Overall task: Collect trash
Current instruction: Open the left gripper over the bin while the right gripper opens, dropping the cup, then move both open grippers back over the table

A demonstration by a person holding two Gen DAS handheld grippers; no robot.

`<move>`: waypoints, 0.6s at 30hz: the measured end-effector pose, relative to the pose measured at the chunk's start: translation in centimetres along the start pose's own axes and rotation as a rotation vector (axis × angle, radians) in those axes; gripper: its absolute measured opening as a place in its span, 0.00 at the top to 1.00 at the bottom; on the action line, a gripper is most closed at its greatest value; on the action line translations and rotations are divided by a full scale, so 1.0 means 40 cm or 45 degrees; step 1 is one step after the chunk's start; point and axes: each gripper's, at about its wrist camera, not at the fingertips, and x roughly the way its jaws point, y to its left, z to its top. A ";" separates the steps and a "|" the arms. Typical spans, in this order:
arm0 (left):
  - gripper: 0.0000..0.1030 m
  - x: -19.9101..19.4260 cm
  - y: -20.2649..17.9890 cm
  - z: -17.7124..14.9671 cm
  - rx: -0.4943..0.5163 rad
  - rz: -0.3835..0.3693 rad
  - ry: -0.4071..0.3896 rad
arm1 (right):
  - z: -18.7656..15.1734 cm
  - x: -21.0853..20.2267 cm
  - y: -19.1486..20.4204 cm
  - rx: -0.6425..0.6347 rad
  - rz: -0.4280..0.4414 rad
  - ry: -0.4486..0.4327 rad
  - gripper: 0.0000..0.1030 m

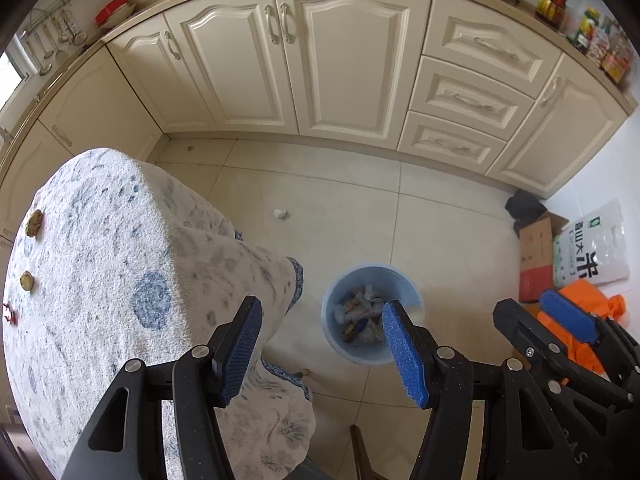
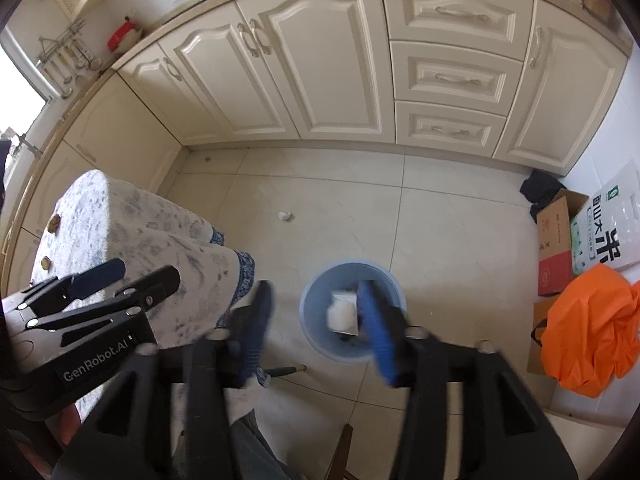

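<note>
Both grippers, left (image 1: pixel 320 344) and right (image 2: pixel 316 328), hang wide open and empty above the bin (image 2: pixel 312 300), a white wrapper (image 2: pixel 342 312), blurred, apparently dropping in; one wad (image 2: pixel 284 215) lies ahead.

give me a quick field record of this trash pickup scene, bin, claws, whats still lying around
bin: blue bin on the floor tiles, trash inside
falling item: white packet over the bin mouth, free of both claws
right claw: open, above the bin
left claw: open, empty
floor trash: crumpled white scrap on the tiles, apart from the bin
table: cloth-covered table, small scraps near its far edge
</note>
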 end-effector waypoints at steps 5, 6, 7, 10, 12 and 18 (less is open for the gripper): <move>0.43 -0.006 0.014 -0.008 -0.012 -0.011 0.008 | 0.001 -0.002 0.016 -0.018 -0.021 0.013 0.38; 0.43 -0.007 0.016 -0.009 -0.013 -0.014 0.011 | 0.001 -0.001 0.017 -0.020 -0.026 0.018 0.38; 0.43 -0.008 0.015 -0.008 -0.014 -0.016 0.012 | 0.002 -0.001 0.016 -0.020 -0.035 0.021 0.37; 0.43 -0.020 0.016 -0.012 -0.017 -0.025 0.006 | -0.002 -0.002 0.020 -0.023 -0.050 0.031 0.35; 0.43 -0.028 0.021 -0.015 -0.023 -0.029 -0.001 | -0.004 -0.005 0.021 -0.027 -0.053 0.034 0.35; 0.43 -0.053 0.039 -0.030 -0.038 -0.033 -0.018 | -0.013 -0.028 0.028 -0.029 -0.066 0.009 0.30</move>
